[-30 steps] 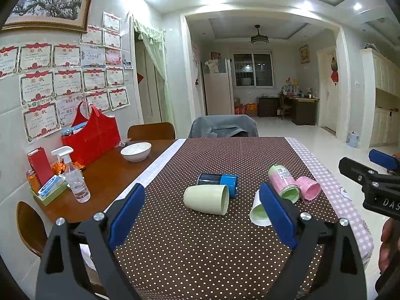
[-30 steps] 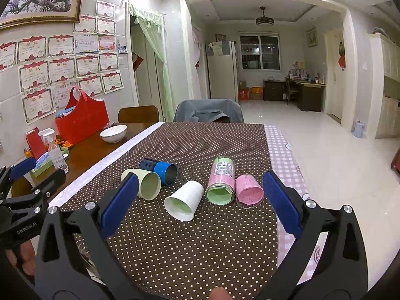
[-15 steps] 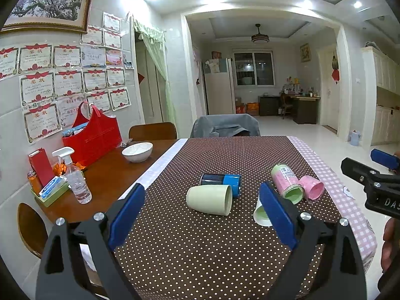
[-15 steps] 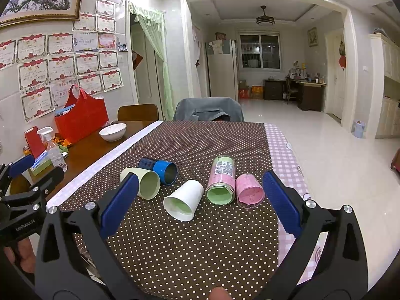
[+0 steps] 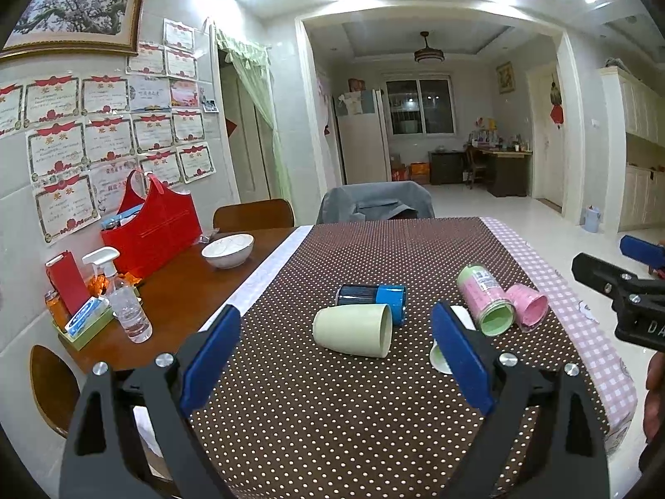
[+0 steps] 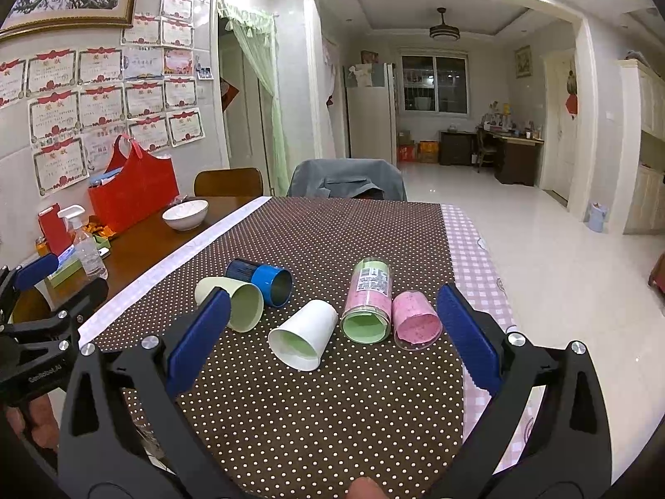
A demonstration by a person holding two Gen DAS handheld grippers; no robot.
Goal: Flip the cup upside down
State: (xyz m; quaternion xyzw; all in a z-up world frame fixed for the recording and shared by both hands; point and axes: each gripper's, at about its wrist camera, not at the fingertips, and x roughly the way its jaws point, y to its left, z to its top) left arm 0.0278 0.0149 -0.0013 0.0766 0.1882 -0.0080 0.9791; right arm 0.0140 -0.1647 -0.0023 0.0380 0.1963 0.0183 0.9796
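Several cups lie on their sides on the brown dotted tablecloth (image 5: 332, 416): a pale green cup (image 5: 353, 330) (image 6: 230, 301), a blue cup (image 5: 374, 296) (image 6: 262, 279), a white paper cup (image 6: 303, 332) partly hidden behind my left finger (image 5: 447, 349), a tall pink-and-green cup (image 5: 484, 299) (image 6: 368, 301) and a small pink cup (image 5: 527, 305) (image 6: 415, 320). My left gripper (image 5: 334, 357) is open and empty, short of the pale green cup. My right gripper (image 6: 332, 332) is open and empty, short of the white cup.
On the bare wood at left stand a white bowl (image 5: 227, 249), a red bag (image 5: 153, 226), a spray bottle (image 5: 124, 299) and a small tray of items (image 5: 83, 324). Chairs stand at the table's far end (image 5: 376, 203). The table's right edge has a pink checked border (image 5: 582, 332).
Both grippers have drifted slightly; the cups appear a little further right and higher in the left wrist view. No cup has moved on the table.
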